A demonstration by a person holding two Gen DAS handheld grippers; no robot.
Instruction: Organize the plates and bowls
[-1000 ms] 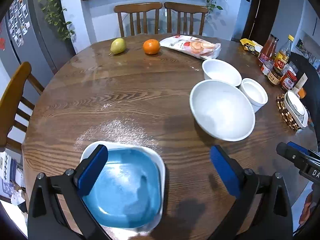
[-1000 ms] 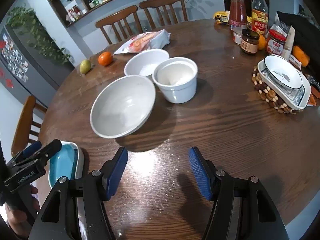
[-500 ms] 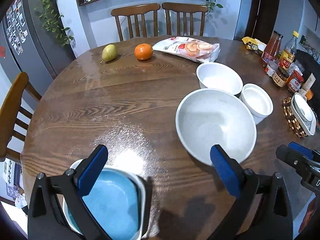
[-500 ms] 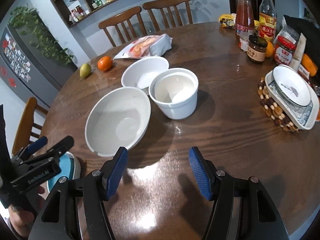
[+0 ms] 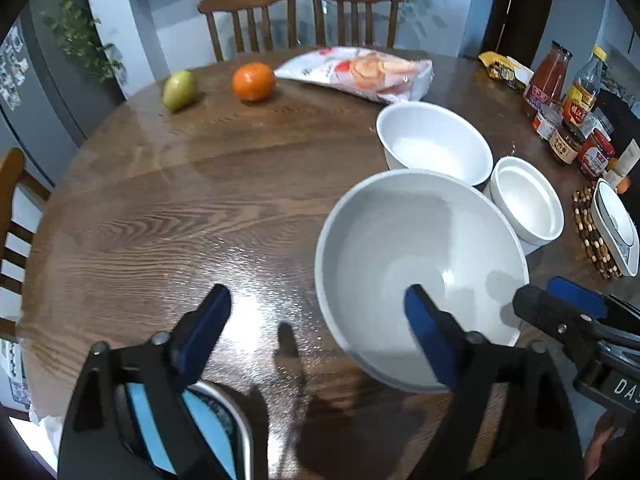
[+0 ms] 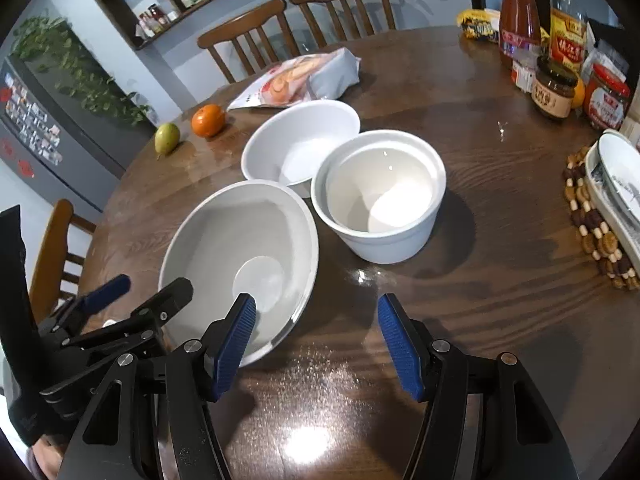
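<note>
Blue plate (image 5: 192, 420) nearer, three white bowls (image 5: 420, 276)

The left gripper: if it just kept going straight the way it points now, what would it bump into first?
Probably the big bowl. The left gripper is open, and its right finger already overlaps the bowl's near rim in the picture, while its left finger faces bare table. Height above the rim is unclear, so it might pass over.

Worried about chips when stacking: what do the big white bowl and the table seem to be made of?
The big white bowl looks like glazed ceramic, possibly melamine: smooth, opaque, soft sheen, thick rim. The table looks like varnished wood: visible grain under glossy glare.
</note>
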